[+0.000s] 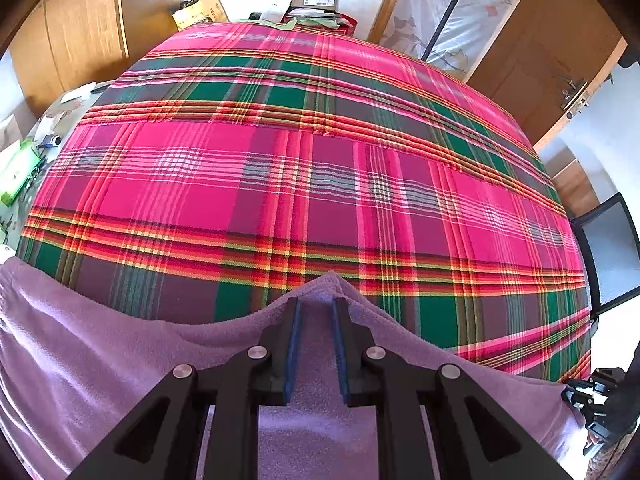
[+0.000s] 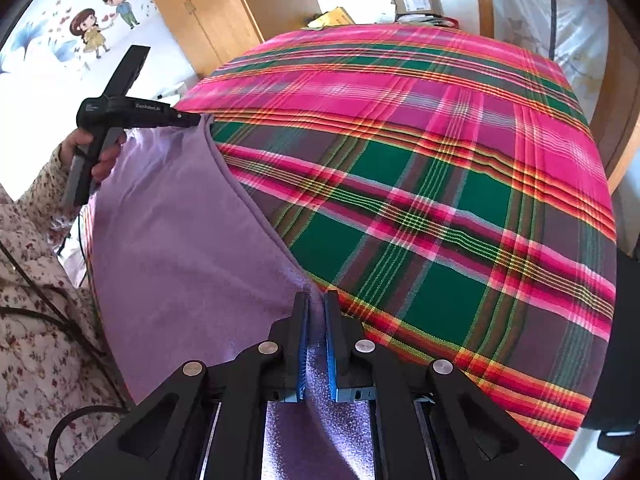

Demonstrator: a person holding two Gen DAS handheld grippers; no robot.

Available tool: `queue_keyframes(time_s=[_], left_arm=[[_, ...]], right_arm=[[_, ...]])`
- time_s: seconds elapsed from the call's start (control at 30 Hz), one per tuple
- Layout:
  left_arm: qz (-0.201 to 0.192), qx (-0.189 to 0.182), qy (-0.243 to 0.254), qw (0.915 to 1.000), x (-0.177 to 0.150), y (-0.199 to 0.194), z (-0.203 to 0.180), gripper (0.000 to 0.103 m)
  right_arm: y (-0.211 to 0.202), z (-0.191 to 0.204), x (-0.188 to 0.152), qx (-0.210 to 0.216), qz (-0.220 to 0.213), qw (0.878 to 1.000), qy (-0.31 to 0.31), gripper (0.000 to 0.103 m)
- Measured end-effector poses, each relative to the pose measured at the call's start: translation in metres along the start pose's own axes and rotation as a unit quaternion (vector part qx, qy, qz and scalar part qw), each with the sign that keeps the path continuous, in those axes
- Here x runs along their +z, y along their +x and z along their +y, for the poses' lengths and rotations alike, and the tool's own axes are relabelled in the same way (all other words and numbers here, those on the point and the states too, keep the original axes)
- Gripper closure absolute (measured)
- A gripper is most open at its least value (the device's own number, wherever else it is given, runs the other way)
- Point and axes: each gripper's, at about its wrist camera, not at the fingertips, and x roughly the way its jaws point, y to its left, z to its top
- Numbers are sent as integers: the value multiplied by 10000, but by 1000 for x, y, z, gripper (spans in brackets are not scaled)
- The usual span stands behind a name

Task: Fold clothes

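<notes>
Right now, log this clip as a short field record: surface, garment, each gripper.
surface: pink and green plaid cloth covering the table
garment: lilac fleece garment, lifted at the near edge
left gripper: fleece edge between its blue pads
right gripper: pinching another part of the fleece edge
fold: not yet made

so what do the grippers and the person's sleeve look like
Both grippers are black, with angular fingers, blue pads and silver round pivot bolts. The left gripper carries small white lettering on its body. The sleeve is white with a small dark red floral print; black cables trail across it.
</notes>
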Motion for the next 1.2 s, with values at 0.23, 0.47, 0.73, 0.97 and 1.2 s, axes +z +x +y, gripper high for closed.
queue_keyframes(time_s=[0.23, 0.47, 0.73, 0.97, 1.2], left_arm=[[3, -26, -21, 10000, 0, 1, 1, 87], [-30, -23, 2, 10000, -2, 0, 0, 87], [-31, -132, 23, 9999, -2, -1, 3, 87], [-31, -298, -75, 9995, -2, -3, 8, 87], [-44, -307, -76, 9995, -2, -2, 8, 87]], right_arm=[[-5, 16, 10, -217, -221, 9993, -186, 77], [21, 50, 34, 105, -334, 9980, -521, 77], [41, 63, 52, 472, -260, 9962, -679, 80], [52, 63, 57, 476, -97, 9956, -807, 100], [56, 54, 63, 157, -188, 9979, -595, 101]])
